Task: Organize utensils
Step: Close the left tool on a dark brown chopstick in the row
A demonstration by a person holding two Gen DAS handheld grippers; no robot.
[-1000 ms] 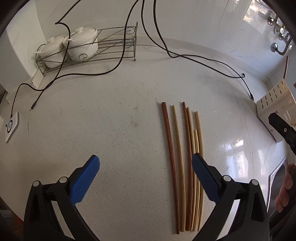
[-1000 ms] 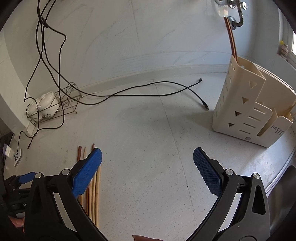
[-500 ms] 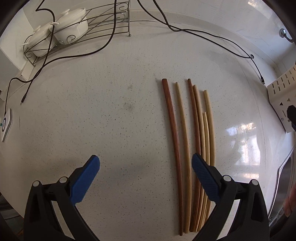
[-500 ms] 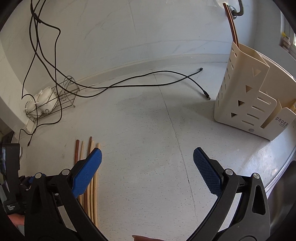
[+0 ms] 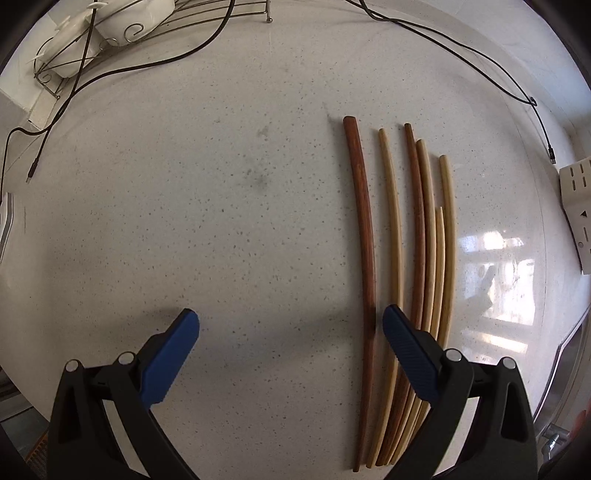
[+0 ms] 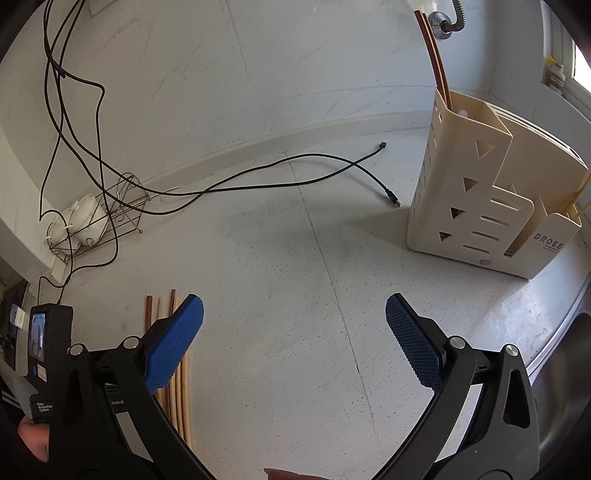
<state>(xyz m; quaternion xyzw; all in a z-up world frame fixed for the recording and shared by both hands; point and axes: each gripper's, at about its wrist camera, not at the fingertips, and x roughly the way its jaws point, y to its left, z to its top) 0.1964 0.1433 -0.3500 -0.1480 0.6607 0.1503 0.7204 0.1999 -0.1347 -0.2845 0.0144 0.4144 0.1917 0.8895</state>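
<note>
Lying side by side, chopsticks (image 5: 424, 236) point away from the left gripper (image 5: 290, 332)

Black cables (image 6: 229, 184) trail across the speckled white bench (image 5: 221, 229); white lidded pots (image 5: 122, 18) sit in a wire rack (image 6: 122, 210) by the wall.
</note>
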